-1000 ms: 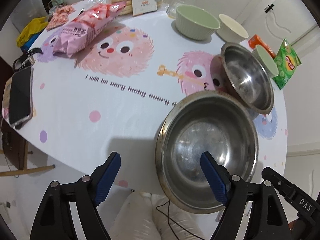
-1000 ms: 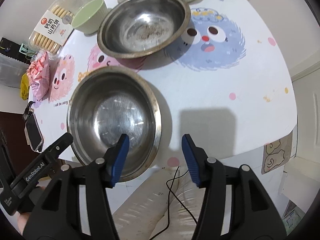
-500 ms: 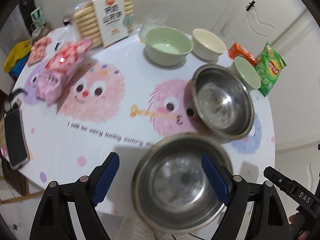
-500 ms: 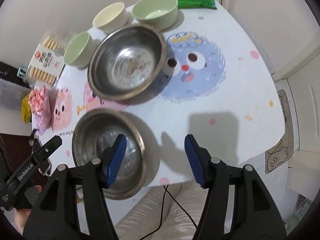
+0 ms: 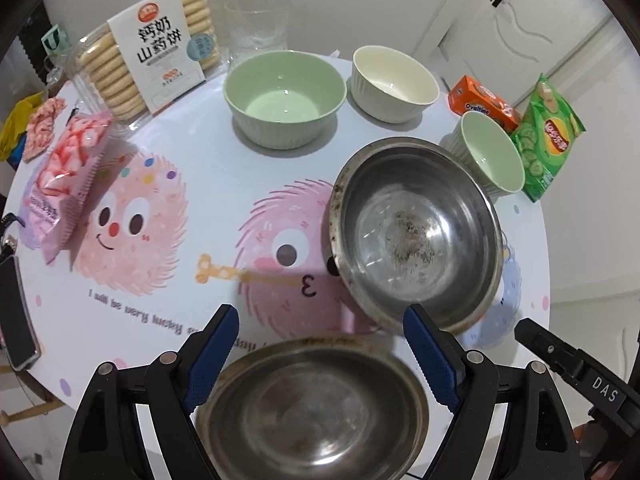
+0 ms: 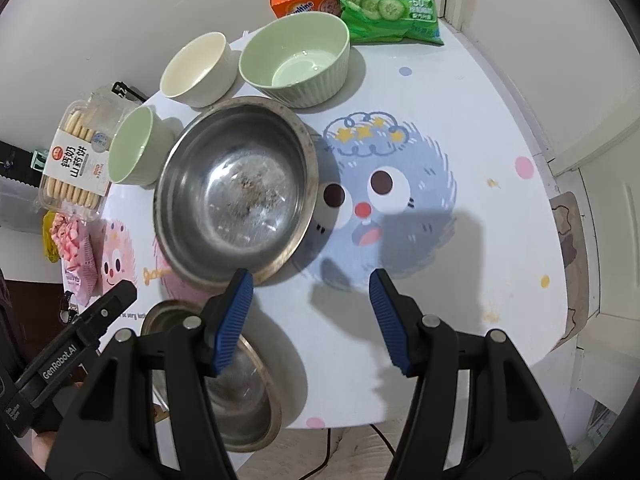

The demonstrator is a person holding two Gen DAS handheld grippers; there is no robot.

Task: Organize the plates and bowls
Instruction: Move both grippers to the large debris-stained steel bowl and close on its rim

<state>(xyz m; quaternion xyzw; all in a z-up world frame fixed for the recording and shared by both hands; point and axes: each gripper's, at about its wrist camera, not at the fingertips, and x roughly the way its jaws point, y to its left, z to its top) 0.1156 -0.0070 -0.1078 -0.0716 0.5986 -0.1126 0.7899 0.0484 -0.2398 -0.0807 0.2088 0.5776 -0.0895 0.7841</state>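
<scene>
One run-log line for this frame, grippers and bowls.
left gripper: open, empty | right gripper: open, empty | near steel bowl: on table edge | far steel bowl: dirty inside, unstacked

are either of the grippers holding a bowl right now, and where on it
Nothing is held. The left gripper and right gripper are both open above the table.

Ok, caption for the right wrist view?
Open right gripper above the table, near the speckled steel bowl, ceramic bowls behind it.

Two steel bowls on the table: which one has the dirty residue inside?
The far steel bowl, beside the small green bowl, has dark specks on its bottom. The near steel bowl shows none.
</scene>
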